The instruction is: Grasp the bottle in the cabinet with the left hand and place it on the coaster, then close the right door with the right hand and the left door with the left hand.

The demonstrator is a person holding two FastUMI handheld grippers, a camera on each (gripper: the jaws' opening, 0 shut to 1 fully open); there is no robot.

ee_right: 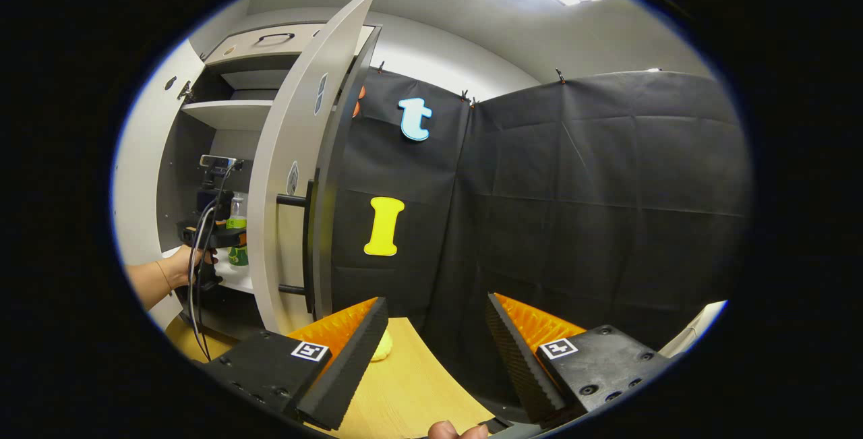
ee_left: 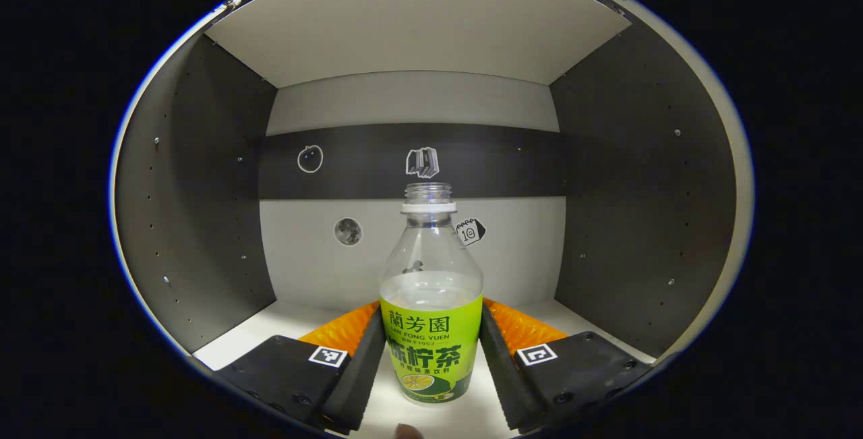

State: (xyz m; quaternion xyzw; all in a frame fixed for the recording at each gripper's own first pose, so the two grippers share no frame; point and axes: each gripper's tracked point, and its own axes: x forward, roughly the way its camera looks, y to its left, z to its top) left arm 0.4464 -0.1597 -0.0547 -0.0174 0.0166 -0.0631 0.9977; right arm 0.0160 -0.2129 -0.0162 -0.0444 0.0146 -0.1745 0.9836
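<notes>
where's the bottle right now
In the left gripper view the bottle stands upright on the cabinet's white shelf, low and centred, between the left tool's two fingers, in front of the back wall stickers.

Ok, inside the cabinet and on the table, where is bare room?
Shelf floor lies bare left and right of the bottle, out to both dark side walls. The middle is crowded: the left tool brackets the bottle. The wooden table is bare between the right tool fingers, past a yellow object.
</notes>
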